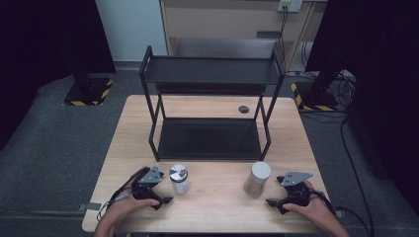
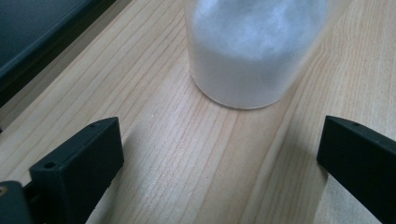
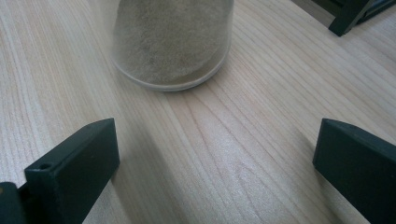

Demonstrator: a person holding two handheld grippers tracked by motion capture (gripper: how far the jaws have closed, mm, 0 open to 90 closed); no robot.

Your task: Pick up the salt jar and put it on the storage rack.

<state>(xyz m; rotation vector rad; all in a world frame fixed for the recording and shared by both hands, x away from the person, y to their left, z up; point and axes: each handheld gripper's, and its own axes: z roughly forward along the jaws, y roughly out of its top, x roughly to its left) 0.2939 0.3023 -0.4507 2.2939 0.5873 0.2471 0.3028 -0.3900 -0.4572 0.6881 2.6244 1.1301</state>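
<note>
Two clear round jars, one of white powder with a silver lid and one of tan powder with a white lid, look rigid, smooth and probably weighty, best clasped mid-body by the left gripper and right gripper, whose jaws both stand wide apart, holding nothing.

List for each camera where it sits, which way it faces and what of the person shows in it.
High view: above the person's side, facing forward and down on the table; both hands and grippers.
Left gripper view: on the left gripper, facing the white-filled jar; open jaws.
Right gripper view: on the right gripper, facing the tan-filled jar; open jaws.
Shared: both jars also appear from above.
</note>
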